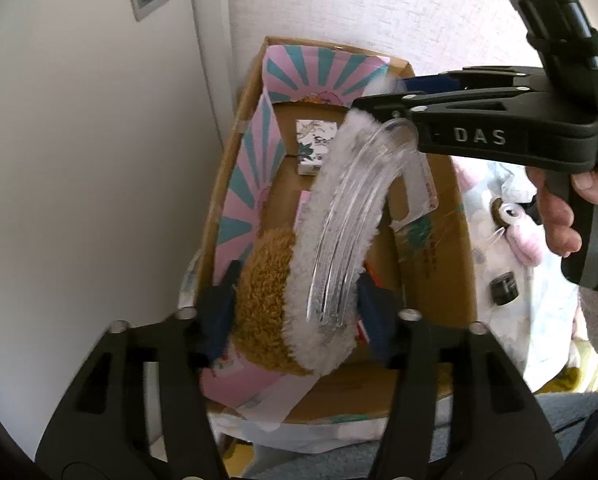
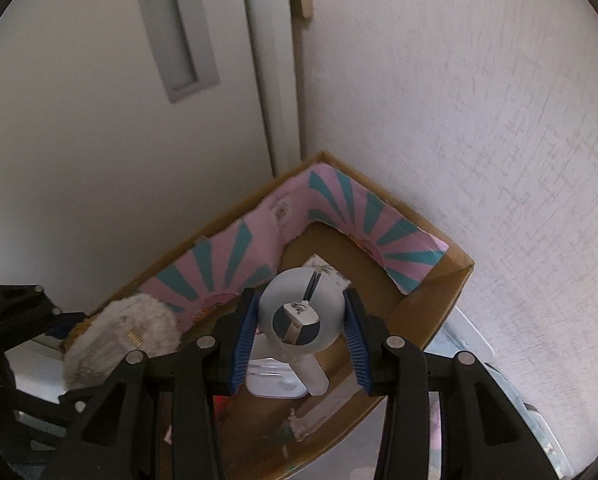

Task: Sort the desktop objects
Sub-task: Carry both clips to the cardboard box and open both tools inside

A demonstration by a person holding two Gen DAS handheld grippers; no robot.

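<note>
Open brown cardboard box [image 2: 459, 276] with a pink-and-teal sunburst paper liner [image 2: 227, 264] sat in the corner between a white door [image 2: 99, 160] and a textured white wall [image 2: 459, 120]. Its long axis ran away from the left wrist camera toward that wall.

Right gripper [image 2: 301, 294] was pinching a frosted translucent round plastic piece with a short stem [image 2: 299, 316], blue pads on both its sides. It hung over the box's middle-to-far part, so the drop target lay straight below. A small printed white carton [image 1: 313, 144] lay on the box floor near that spot, with bare cardboard floor beside it.

Left gripper [image 1: 297, 304] pointed steeply down over the near end of the box. Between its widely spread fingers was a brown-and-white fluffy plush item with a curved clear plastic band [image 1: 331, 240]. Cannot tell whether the pads pressed on it. The band arched up toward the right gripper's tip, nearly touching it.

Judgement: the right hand was nearer the free floor. Room was tight: door and wall closed two sides, and the plush took up the near end. Soft goods were heaped outside the box on the right.
</note>
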